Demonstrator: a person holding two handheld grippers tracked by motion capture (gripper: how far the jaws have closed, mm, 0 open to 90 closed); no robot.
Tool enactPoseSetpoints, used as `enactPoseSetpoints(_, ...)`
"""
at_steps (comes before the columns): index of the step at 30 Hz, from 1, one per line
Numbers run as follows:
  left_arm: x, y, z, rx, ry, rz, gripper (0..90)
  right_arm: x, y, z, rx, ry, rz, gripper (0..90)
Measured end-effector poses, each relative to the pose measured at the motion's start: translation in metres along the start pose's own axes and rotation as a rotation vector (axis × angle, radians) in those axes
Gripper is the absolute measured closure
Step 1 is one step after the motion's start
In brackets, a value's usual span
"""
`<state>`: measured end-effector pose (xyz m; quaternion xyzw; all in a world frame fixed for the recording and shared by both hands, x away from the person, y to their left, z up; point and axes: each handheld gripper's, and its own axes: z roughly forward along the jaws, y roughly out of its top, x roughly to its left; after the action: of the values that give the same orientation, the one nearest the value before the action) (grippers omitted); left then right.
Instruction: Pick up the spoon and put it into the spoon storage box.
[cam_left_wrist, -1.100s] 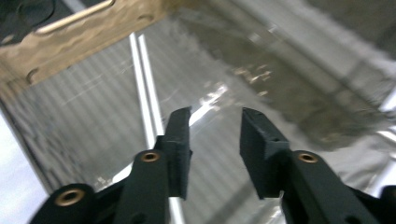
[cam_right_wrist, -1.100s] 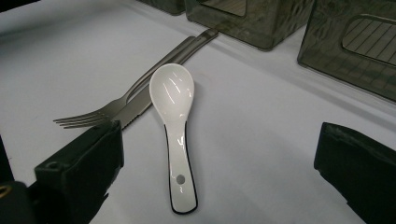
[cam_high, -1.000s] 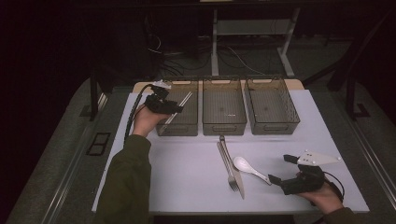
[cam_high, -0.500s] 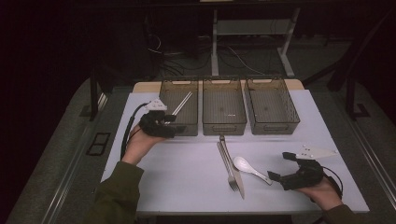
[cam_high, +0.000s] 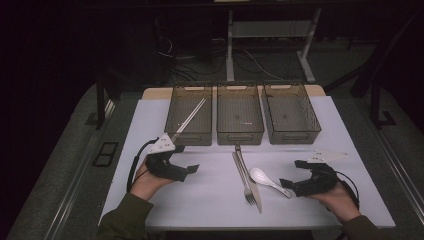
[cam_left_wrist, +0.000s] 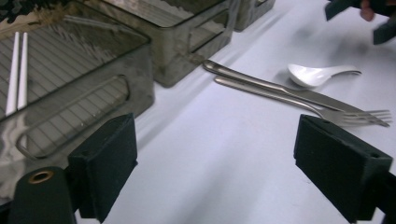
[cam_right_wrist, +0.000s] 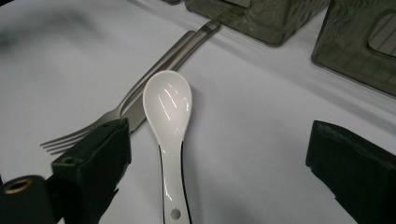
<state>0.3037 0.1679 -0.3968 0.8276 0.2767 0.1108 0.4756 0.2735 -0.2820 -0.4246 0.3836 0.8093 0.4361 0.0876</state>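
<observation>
On the white table (cam_high: 150, 125), three smoked bins (cam_high: 240, 114) stand in a row, white chopsticks (cam_high: 190, 119) in the leftmost. The left gripper (cam_high: 186, 171), jaws just opening wide and empty, hovers near it. The right gripper (cam_high: 289, 186), jaws apart, straddles the handle of the white spoon (cam_right_wrist: 167, 105), which lies beside a fork (cam_high: 245, 175) and knife (cam_high: 254, 185). The spoon looks ceramic: stiff, glossy, likely slippery and chippable; the narrow handle seems the best hold.

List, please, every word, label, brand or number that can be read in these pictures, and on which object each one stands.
None: no readable text on the three bins, the chopsticks, the fork, the knife, the white spoon, the table or the grippers.
</observation>
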Motion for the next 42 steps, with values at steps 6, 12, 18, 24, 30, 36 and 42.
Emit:
enactPoseSetpoints(6,-0.015,-0.019,0.003,0.020,-0.028,0.005,0.0,0.002,0.010,0.009,-0.003,0.013,0.006,11.4)
enactPoseSetpoints(12,-0.023,-0.029,0.003,0.024,-0.030,0.021,0.0,0.005,0.020,0.022,0.013,0.031,-0.004,14.5)
enactPoseSetpoints(18,-0.026,-0.031,0.009,0.049,-0.048,0.034,0.0,0.007,0.025,0.038,0.049,0.075,-0.001,23.8)
enactPoseSetpoints(24,-0.027,-0.031,0.011,0.053,-0.060,0.045,0.0,0.009,0.025,0.049,0.090,0.100,0.001,32.6)
enactPoseSetpoints(30,-0.028,-0.032,0.014,0.074,-0.065,0.069,0.0,0.013,0.022,0.055,0.131,0.115,0.001,42.6)
enactPoseSetpoints(36,-0.028,-0.033,0.014,0.071,-0.070,0.065,0.0,0.015,0.018,0.059,0.159,0.122,-0.004,50.4)
enactPoseSetpoints(42,-0.030,-0.033,0.015,0.072,-0.073,0.062,0.0,0.015,0.016,0.062,0.180,0.120,-0.017,55.3)
